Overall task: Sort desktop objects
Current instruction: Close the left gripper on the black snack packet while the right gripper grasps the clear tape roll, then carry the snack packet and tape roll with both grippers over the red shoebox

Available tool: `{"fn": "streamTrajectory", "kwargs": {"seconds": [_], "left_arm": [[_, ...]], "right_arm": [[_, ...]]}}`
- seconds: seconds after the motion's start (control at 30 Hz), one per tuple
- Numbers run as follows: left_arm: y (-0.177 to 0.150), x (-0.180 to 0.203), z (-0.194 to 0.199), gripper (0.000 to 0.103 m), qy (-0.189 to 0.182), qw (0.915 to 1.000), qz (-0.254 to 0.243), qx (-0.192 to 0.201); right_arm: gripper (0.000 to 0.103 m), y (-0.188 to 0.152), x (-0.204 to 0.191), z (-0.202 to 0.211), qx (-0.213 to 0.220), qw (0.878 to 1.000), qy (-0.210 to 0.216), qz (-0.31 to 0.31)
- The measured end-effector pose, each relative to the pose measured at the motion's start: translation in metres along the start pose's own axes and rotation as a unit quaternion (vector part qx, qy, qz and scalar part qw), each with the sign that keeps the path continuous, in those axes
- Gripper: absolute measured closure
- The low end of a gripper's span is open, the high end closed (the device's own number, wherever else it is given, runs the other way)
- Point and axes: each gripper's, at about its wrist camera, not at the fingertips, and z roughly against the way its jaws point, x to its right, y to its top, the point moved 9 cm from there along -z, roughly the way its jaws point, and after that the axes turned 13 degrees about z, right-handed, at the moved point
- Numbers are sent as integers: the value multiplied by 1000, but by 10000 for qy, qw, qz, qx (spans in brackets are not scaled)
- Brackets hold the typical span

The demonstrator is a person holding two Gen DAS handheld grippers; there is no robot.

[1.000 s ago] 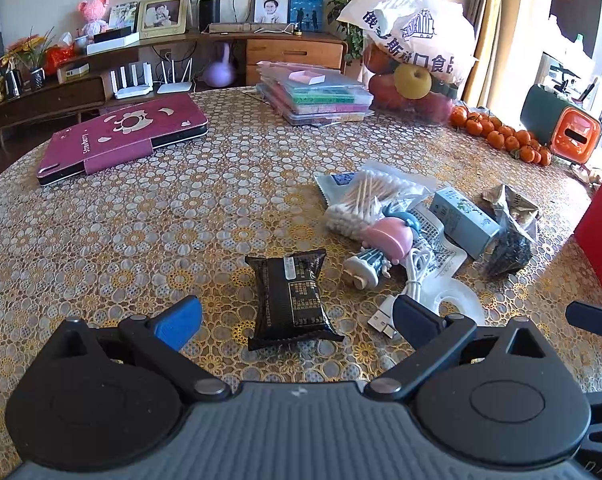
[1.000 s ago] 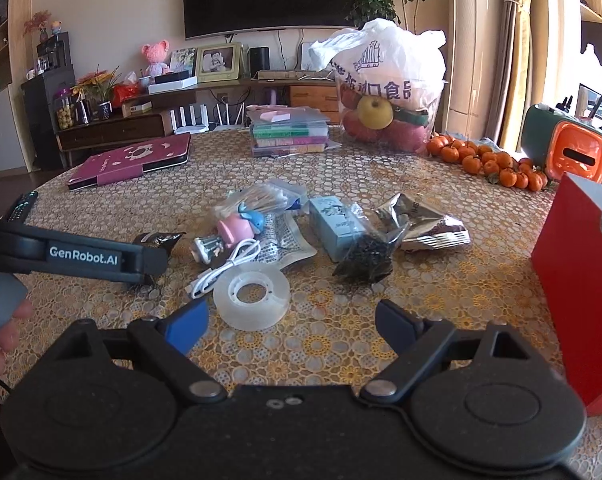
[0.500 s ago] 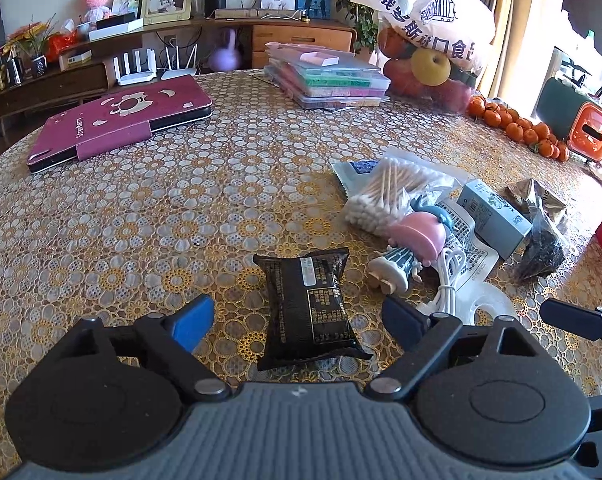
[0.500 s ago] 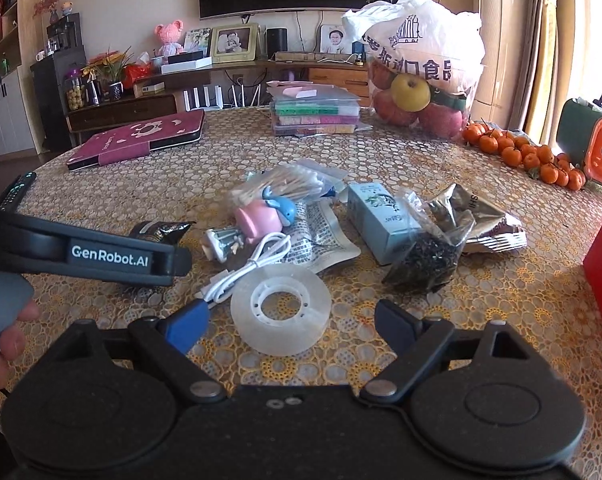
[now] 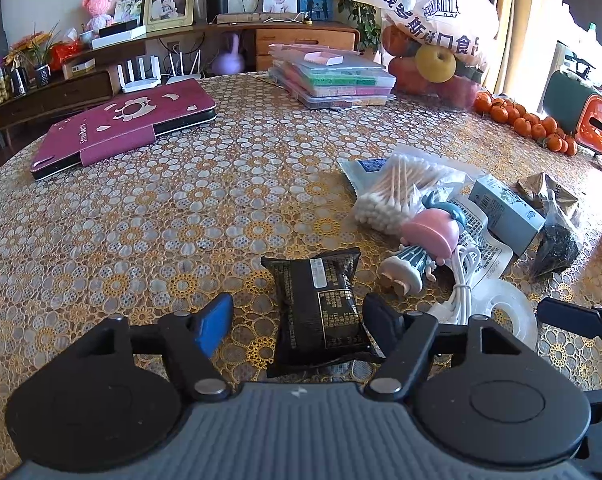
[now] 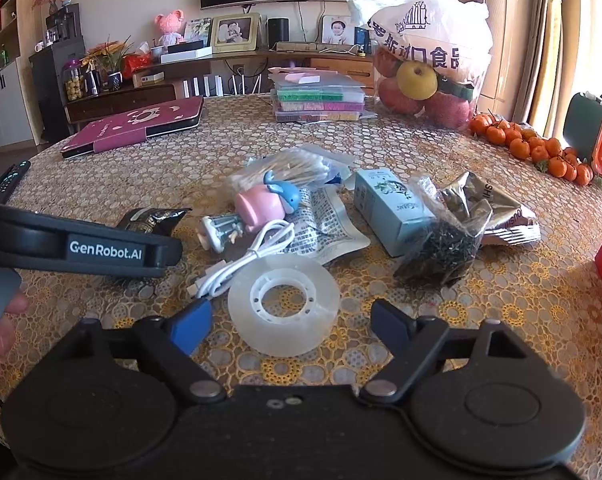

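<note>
The left hand-held gripper [image 5: 297, 322] stands wide open and empty, straddling the black snack packet [image 5: 319, 308] that lies flat near the table's [image 5: 141, 216] near edge. The right hand-held gripper [image 6: 291, 326] — equally open, holding nothing — frames the clear tape roll [image 6: 283, 304] beside the white cable [image 6: 245, 260]. To grasp well, each should settle lower and centre its target before closing — the packet is soft, so squeeze across its middle.
</note>
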Motion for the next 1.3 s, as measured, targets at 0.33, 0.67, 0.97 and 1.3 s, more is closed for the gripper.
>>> {"fn": "streamTrajectory", "kwargs": {"seconds": [0.33,0.67,0.97,1.3], "left_arm": [[-1,1,1,46,45,9999,-122,86],[-1,7,3,67,-66,9998,-179,66],[-2,20,26,68,-207,9992,-323,108],[-5,49,66,68,-483,9976,-478,161]], "right_arm": [[44,4,-3,0,47,9999,-55,89],[45,3,-1,3,18,9999,-124,93],[45,4,3,19,67,9998,-154,62],[45,6,16,56,240,9997,-106,-31]]}}
